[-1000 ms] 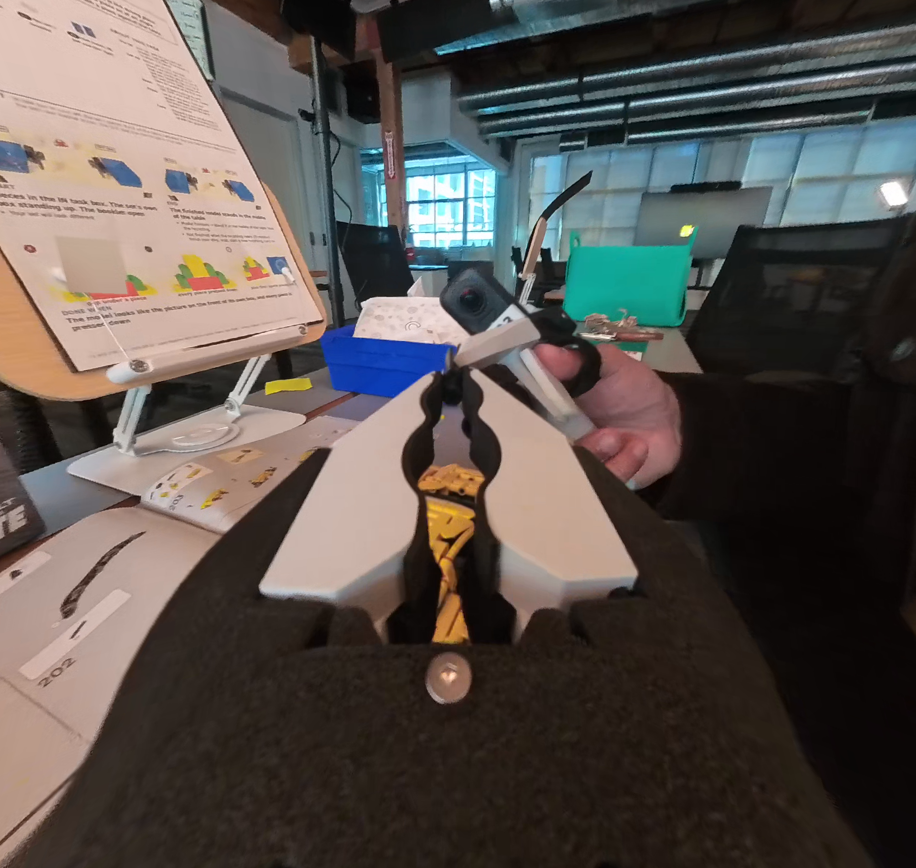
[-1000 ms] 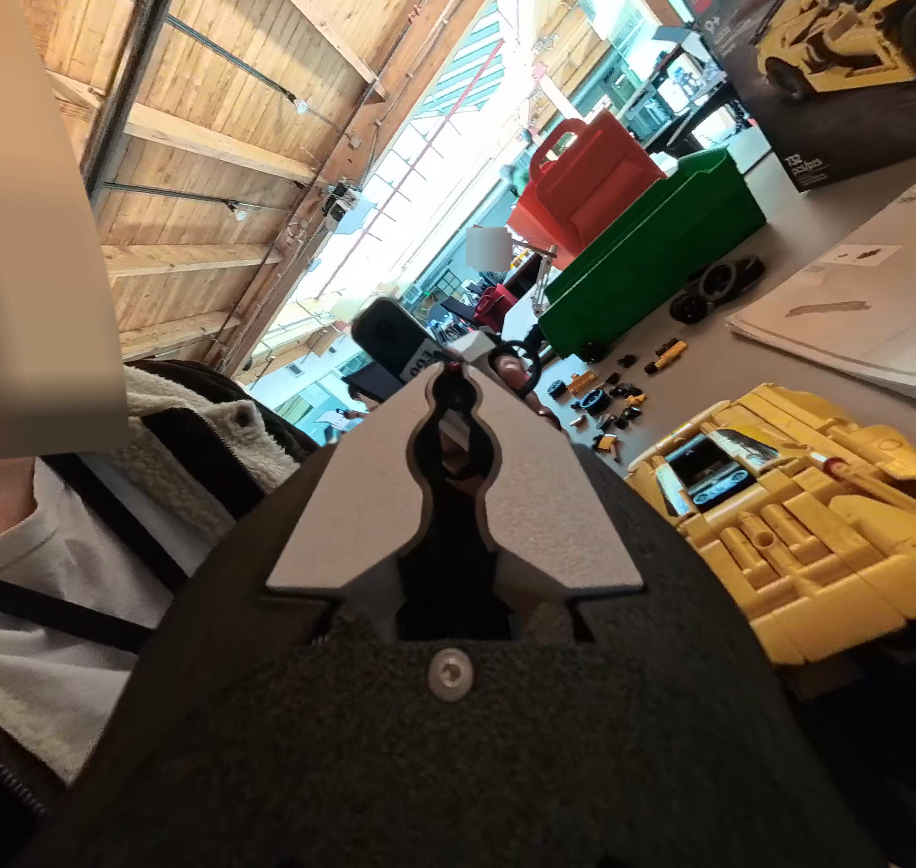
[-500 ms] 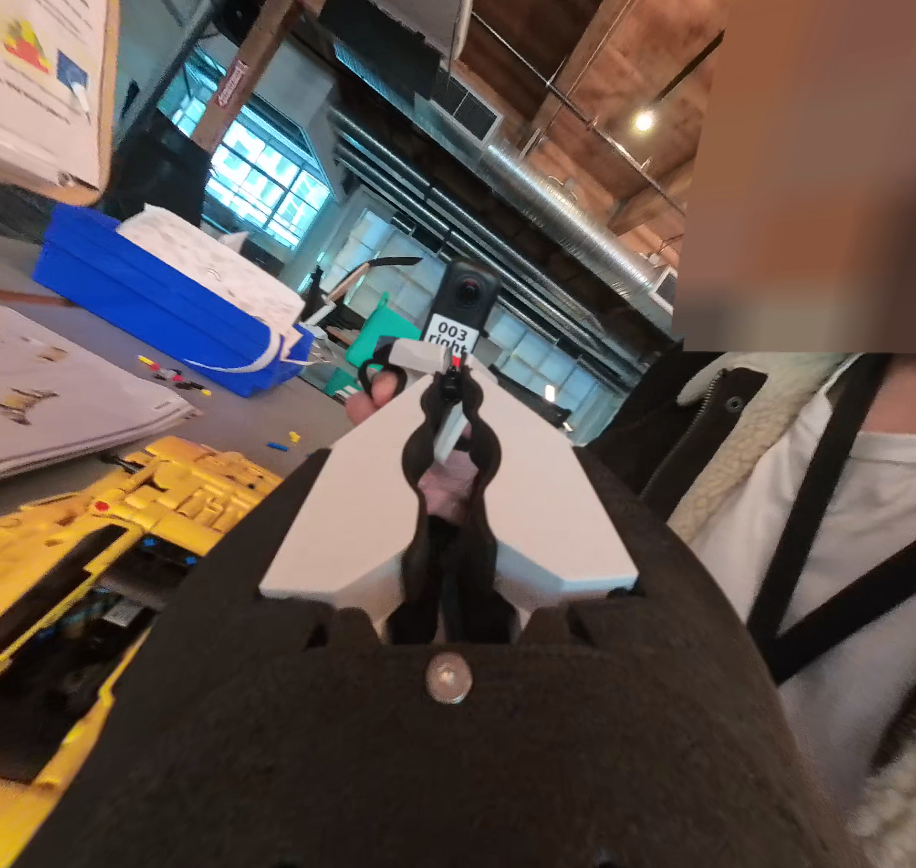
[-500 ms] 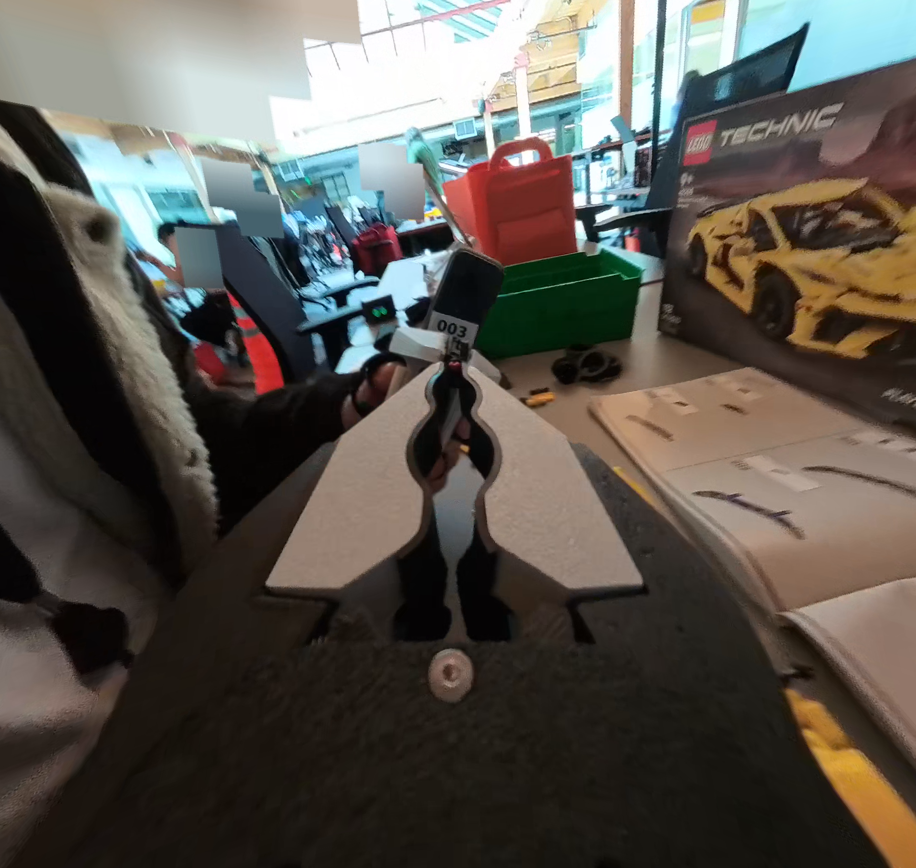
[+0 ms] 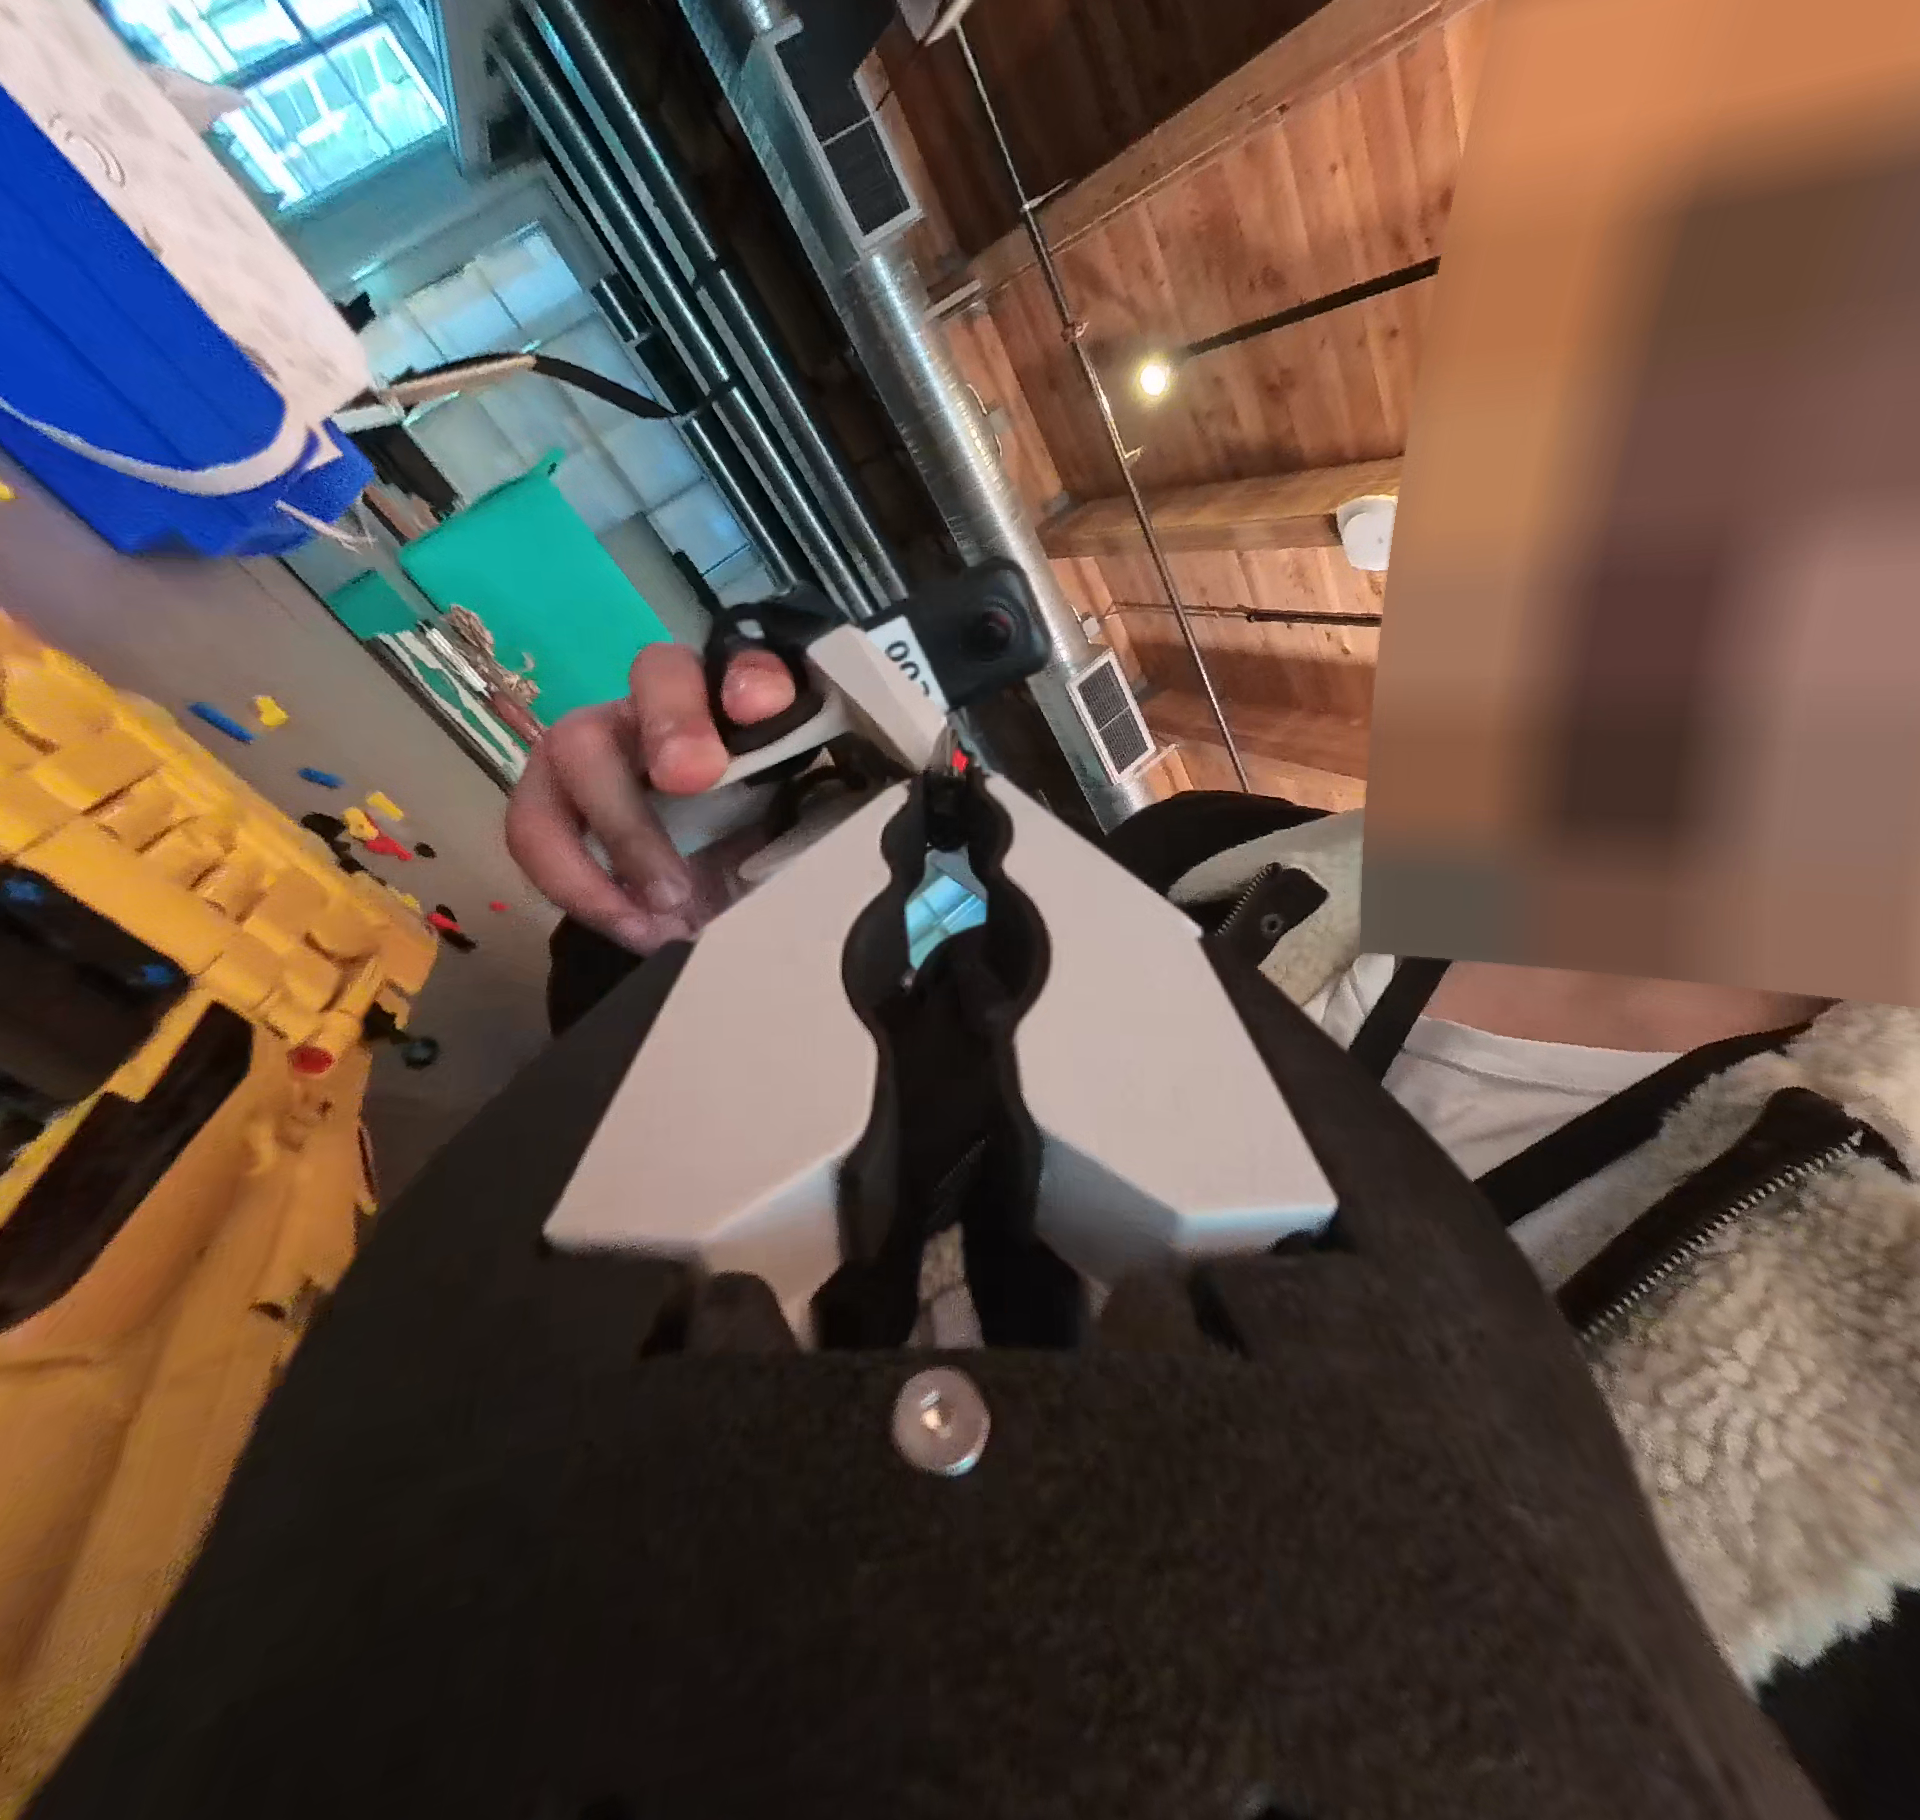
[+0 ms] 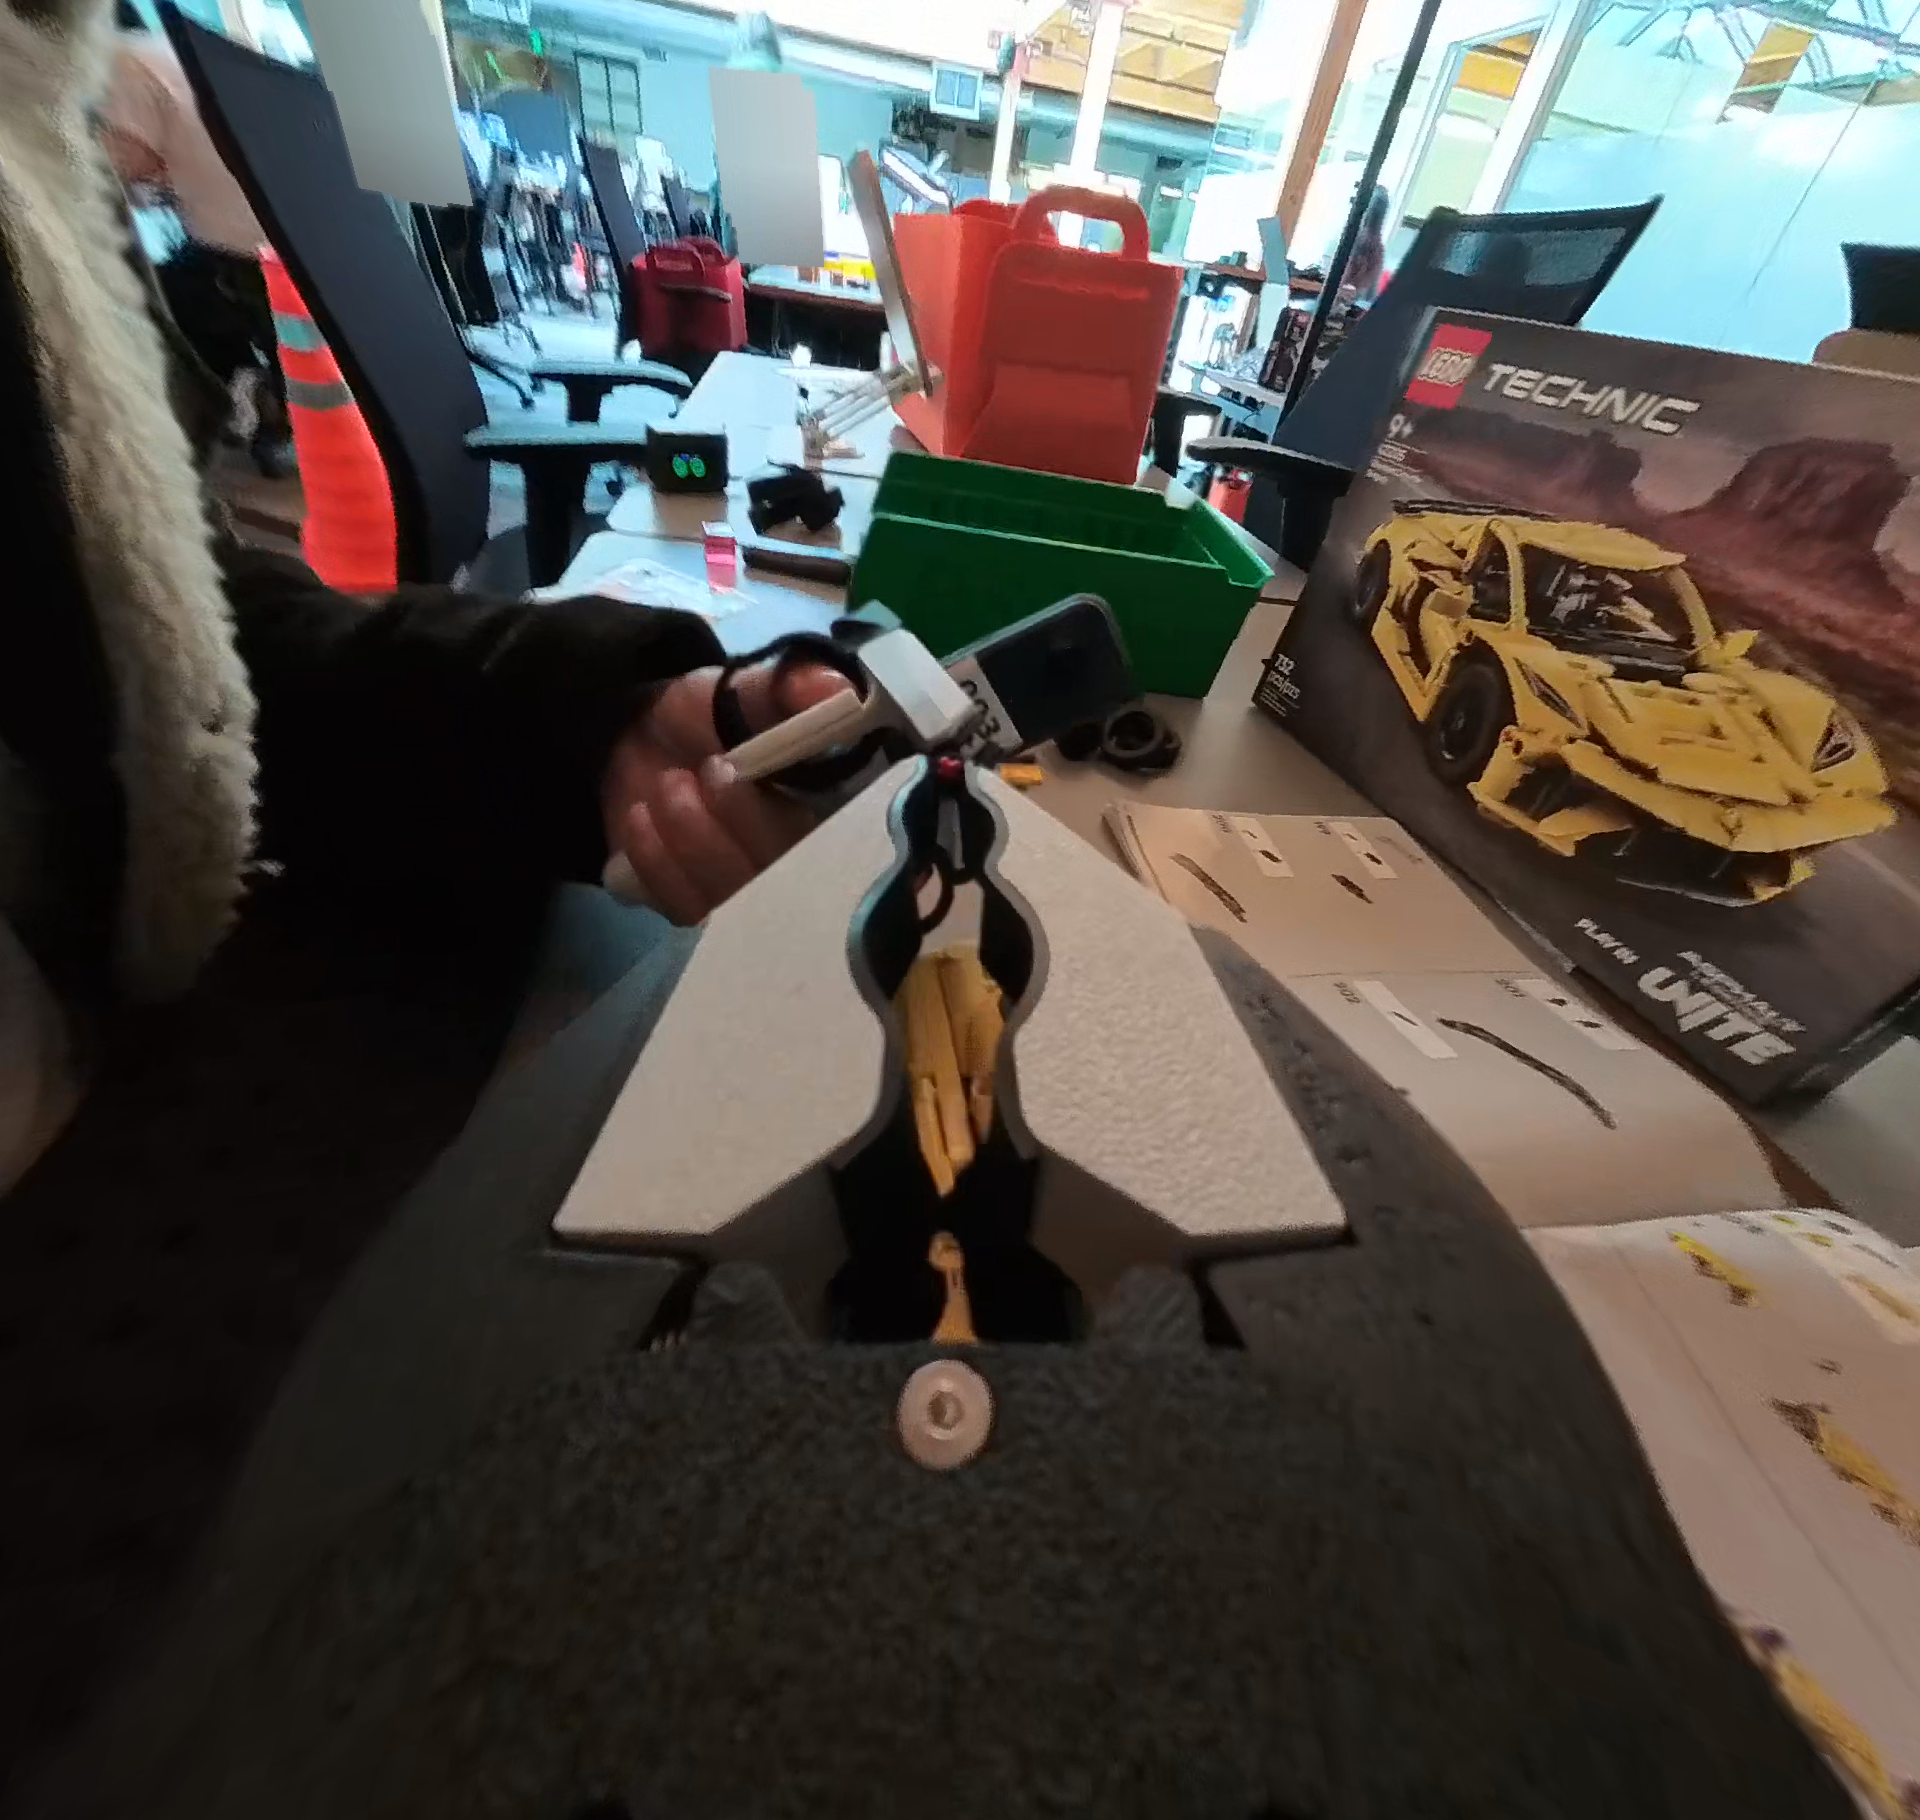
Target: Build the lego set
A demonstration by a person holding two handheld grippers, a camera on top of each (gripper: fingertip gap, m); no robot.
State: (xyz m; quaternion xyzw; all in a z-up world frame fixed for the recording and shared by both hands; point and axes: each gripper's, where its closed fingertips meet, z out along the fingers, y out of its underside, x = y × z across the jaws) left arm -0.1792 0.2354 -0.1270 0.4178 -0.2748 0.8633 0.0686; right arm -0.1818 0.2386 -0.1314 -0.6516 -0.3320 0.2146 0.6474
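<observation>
both grippers, left gripper (image 5: 943,814) and right gripper (image 6: 943,783), are pinching shut tip-to-tip on some tiny part i can't make out, so i'd be keeping them lined up.

Tongs' tips (image 6: 945,783) nose to nose, blocked ahead; yellow car model (image 5: 156,991) low beside.

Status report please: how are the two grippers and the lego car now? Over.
Left hand-held gripper and right hand-held gripper both shut, tips facing, in the air. No part visible in either. Yellow lego car on table, not held.
</observation>
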